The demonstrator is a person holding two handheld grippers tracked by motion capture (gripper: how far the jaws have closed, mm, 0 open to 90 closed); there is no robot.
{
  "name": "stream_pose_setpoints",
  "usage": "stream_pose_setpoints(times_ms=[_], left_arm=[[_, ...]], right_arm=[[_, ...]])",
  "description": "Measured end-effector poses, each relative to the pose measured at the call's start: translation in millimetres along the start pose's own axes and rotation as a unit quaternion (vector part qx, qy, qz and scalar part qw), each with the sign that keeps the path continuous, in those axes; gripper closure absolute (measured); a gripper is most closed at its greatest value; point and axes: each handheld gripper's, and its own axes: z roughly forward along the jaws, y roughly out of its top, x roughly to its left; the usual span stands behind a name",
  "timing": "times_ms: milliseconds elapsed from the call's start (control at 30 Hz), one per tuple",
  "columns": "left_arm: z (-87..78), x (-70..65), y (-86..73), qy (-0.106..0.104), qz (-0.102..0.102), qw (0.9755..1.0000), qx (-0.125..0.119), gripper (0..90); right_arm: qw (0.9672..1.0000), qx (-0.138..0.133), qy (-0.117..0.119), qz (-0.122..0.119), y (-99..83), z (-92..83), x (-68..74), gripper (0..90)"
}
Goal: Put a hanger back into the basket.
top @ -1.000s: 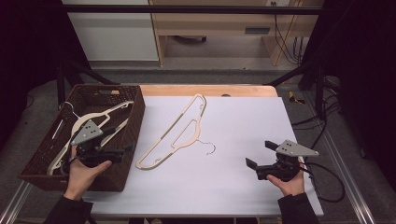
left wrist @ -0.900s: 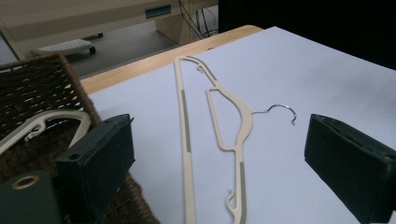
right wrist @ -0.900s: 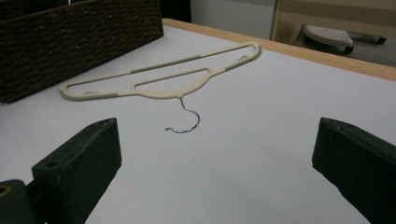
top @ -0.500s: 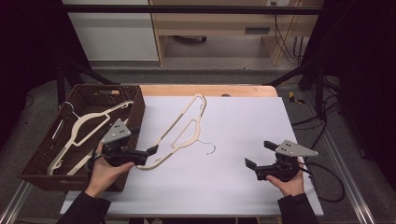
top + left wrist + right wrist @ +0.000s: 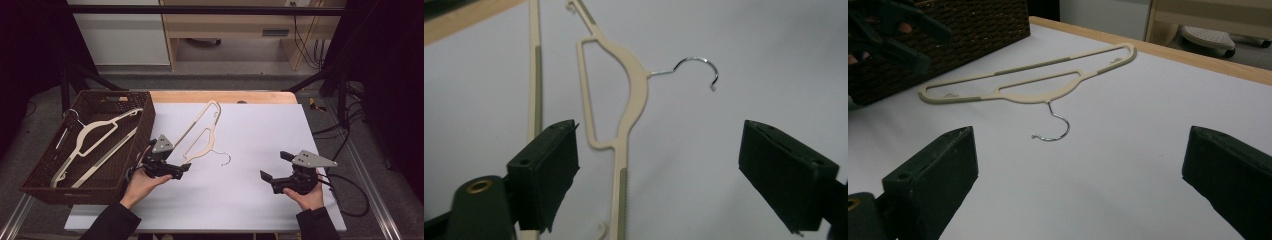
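Right now the left gripper [image 5: 184, 169] sits at the near end of the cream plastic hanger [image 5: 200, 135] lying flat on the white table [image 5: 260, 150]. That hanger lies diagonally, far end toward the wooden back edge [image 5: 225, 96], wire hook [image 5: 223, 159] pointing into open table. My read: it's laid out flat so a jaw can come in low from the end and pinch the thin arm.

Left gripper view: jaws stand wide apart with nothing clamped. One hanger arm [image 5: 620, 190] runs up between them, the bottom bar [image 5: 535, 75] passes behind the left-hand jaw. Jaws have just been closing a little, but the pads aren't pressing on the plastic yet. So it's lined up, not gripped.

Second hanger [image 5: 95, 142], same type, lies in the dark wicker basket [image 5: 45, 172] at the table's left, basket touching the table edge beside the left hand [image 5: 142, 182]. Looks like hangers move between basket and table; which way I can't tell from this.

Right gripper [image 5: 272, 167] is parked over bare table at the near right, well apart from the hanger. Right gripper view shows its jaws spread wide and empty, looking across at the hanger [image 5: 1033, 82] and hook [image 5: 1055, 125]. Probably waiting to steady the hook end if needed.

Risk as I see it: thin arm on a smooth surface, a shallow pinch could skid it.
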Motion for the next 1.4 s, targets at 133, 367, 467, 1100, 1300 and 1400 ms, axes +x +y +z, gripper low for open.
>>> stream_pose_setpoints(times_ms=[133, 367, 467, 1100, 1300, 1400], left_arm=[[18.1, 1.7, -6.6, 0.002, -0.001, 0.9993, 0.036, 21.2], [40.2, 10.0, -15.8, 0.018, 0.003, 0.9968, 0.078, 33.5], [48.6, 12.6, -19.5, 0.026, -0.003, 0.9957, 0.089, 38.4], [51.1, 18.8, -23.9, 0.019, -0.018, 0.989, 0.145, 64.8], [51.6, 18.5, -23.3, 0.02, -0.016, 0.9886, 0.148, 67.8], [51.2, 18.3, -23.2, 0.022, -0.016, 0.9885, 0.149, 72.8]], right_arm=[[1.0, 0.002, 0.001, -0.002, -0.6, 1.3, 0.7, 1.6], [1.0, 0.007, 0.003, -0.003, -1.3, 3.0, 1.4, 1.5], [1.0, 0.008, 0.002, -0.005, -1.5, 3.4, 1.4, 1.5], [0.9999, 0.009, 0.003, -0.006, -1.6, 3.5, 1.5, 1.5], [0.9999, 0.014, 0.008, -0.005, -2.2, 7.7, 2.8, 1.5], [0.9998, 0.017, 0.012, -0.007, -1.7, 11.5, 4.1, 1.5]])
